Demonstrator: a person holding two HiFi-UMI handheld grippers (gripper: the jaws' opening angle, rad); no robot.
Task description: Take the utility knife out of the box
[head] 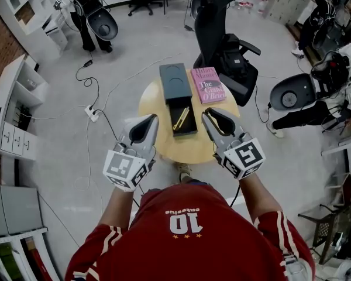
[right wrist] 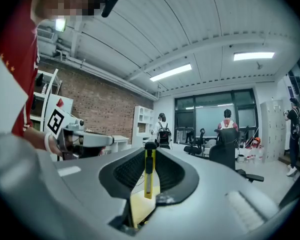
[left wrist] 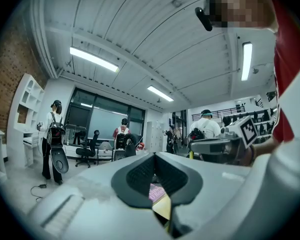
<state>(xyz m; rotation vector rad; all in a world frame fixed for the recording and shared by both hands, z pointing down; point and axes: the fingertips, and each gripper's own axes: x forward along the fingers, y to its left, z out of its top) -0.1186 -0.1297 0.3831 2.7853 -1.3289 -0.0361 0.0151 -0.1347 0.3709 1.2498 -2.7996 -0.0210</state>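
Observation:
My right gripper (head: 215,120) is shut on a slim yellow utility knife (right wrist: 149,174) with a black tip. The knife stands upright between the dark pads of the gripper (right wrist: 150,151), which is held level above the round table. In the head view the knife shows as a thin yellow line (head: 213,124) inside the jaws. The dark box (head: 175,82) lies on the table, its drawer (head: 191,126) pulled out towards me; a yellowish slim item (head: 181,118) lies in it. My left gripper (head: 147,124) hovers left of the drawer, shut on nothing (left wrist: 155,156).
A pink book (head: 207,85) lies right of the box on the small round wooden table (head: 155,142). A black office chair (head: 222,45) stands behind the table. Cables (head: 93,113) run over the floor at left. People and white shelves (head: 14,104) stand around the room.

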